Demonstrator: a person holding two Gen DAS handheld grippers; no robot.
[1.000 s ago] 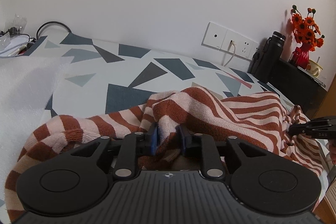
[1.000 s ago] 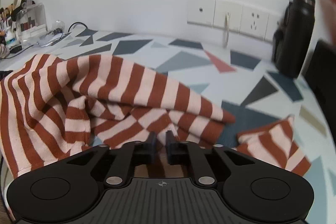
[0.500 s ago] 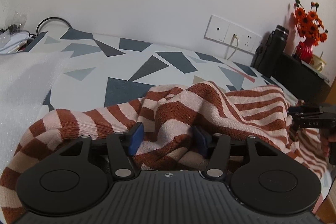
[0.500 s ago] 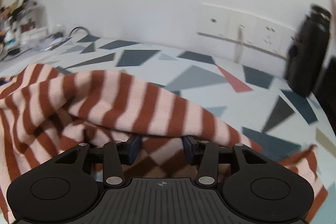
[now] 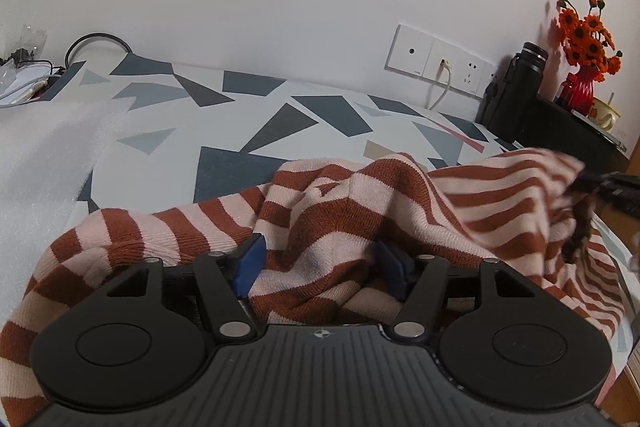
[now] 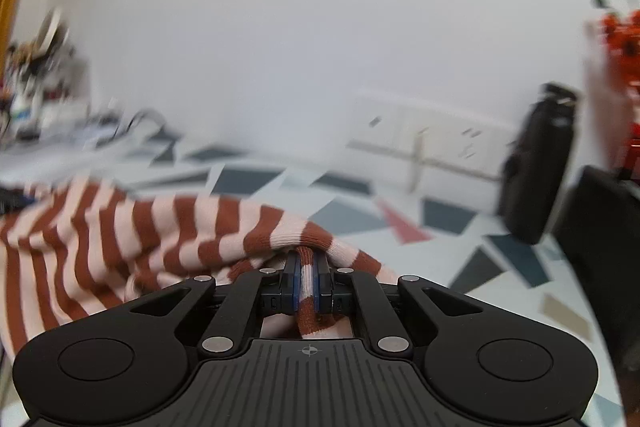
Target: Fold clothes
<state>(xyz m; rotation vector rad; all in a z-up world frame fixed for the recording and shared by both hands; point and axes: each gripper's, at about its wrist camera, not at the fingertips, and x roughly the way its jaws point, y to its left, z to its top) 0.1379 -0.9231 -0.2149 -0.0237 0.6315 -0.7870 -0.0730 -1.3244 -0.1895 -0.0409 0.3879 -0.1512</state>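
A rust-and-pink striped sweater (image 5: 360, 211) lies bunched on a sheet with a triangle pattern (image 5: 224, 123). My left gripper (image 5: 320, 263) is open, its blue pads wide apart with a hump of the knit between them. In the right wrist view the right gripper (image 6: 307, 279) is shut on a fold of the striped sweater (image 6: 160, 227), and the cloth is lifted off the sheet. The left wrist view shows the right gripper's black tip (image 5: 608, 183) at the far right edge, holding up the sweater's raised edge.
A white foam sheet (image 5: 44, 155) covers the left side. Wall sockets (image 5: 440, 67) with a plugged cable sit on the back wall. At the right stand a black bottle (image 5: 516, 91), a black cabinet (image 5: 572, 135) and a red vase of orange flowers (image 5: 584, 67).
The left gripper let go of the sweater and opened wide. The right gripper opened, then shut on a fold and lifted it; its view is blurred by motion.
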